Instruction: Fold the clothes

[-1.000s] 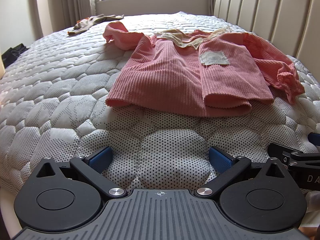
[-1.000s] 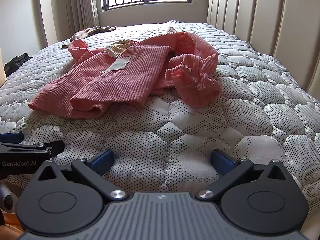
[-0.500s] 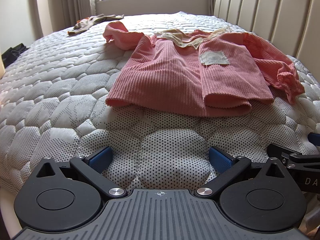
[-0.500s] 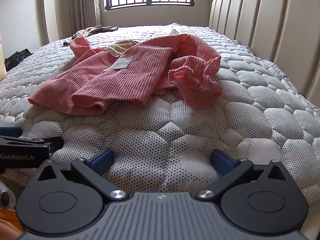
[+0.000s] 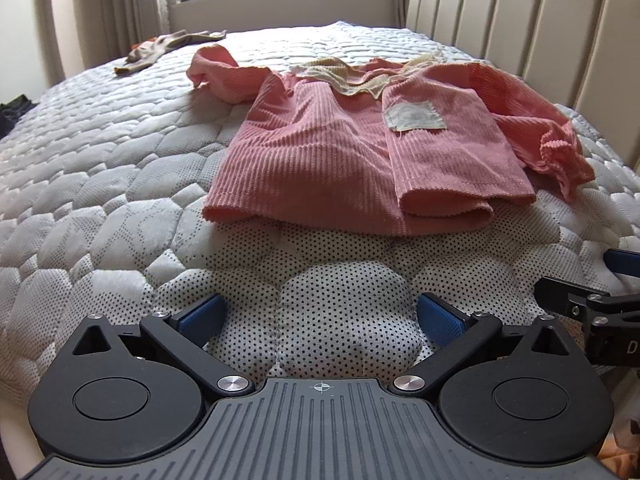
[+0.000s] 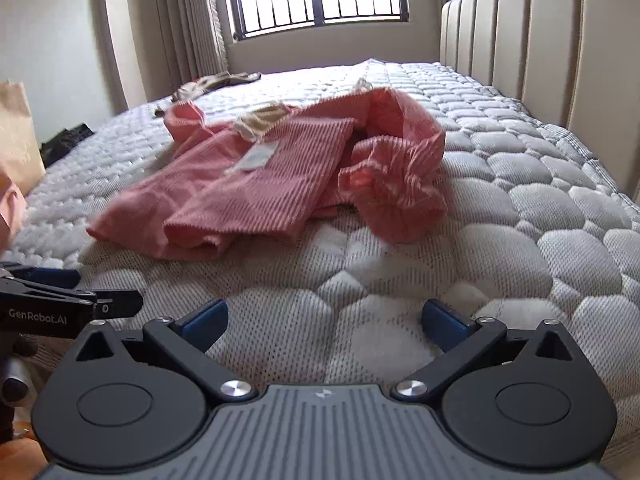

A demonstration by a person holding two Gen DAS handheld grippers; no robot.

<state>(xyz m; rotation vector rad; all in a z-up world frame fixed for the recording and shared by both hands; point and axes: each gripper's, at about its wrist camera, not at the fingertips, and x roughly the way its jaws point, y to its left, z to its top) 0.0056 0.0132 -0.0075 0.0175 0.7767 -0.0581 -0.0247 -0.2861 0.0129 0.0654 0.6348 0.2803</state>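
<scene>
On the quilted mattress (image 5: 100, 152), a pink ribbed top (image 5: 340, 160) lies partly folded, beyond both tools. Left gripper (image 5: 320, 316) and right gripper (image 6: 324, 320) hover at the near edge, fingers spread wide, empty.

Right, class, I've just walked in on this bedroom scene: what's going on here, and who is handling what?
A person holds a claw in each hand at the near edge of a mattress. The left claw and right claw are both open and empty, hovering short of a pink ribbed top that lies rumpled, one side flapped over, sleeves bunched. A beige garment lies far off near the window. Folding has not begun.
</scene>
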